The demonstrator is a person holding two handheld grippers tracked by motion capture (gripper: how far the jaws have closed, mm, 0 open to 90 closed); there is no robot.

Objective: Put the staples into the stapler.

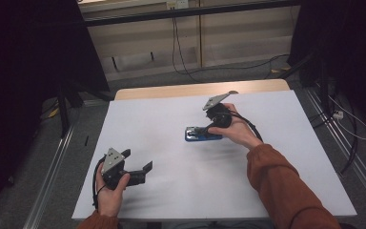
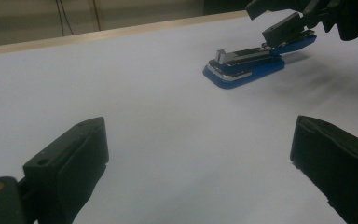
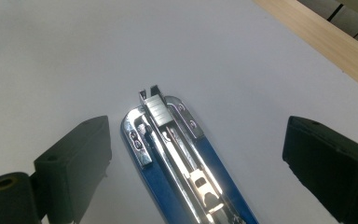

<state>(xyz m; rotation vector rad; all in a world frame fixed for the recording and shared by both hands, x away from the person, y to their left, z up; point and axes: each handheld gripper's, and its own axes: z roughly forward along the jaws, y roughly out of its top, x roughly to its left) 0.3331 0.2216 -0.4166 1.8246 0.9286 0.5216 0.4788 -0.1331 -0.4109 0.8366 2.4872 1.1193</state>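
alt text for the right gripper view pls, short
A blue stapler lies on a white table, its metal staple channel exposed, a strip of staples at its far end. The right hand-held gripper is open; its two black jaws stand wide on either side of the stapler without touching it. A wooden table edge crosses the upper right corner.

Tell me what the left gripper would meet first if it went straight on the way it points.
Probably the blue stapler, lying open on the white table slightly right of its line; nothing lies between. The right gripper sits over its far end.
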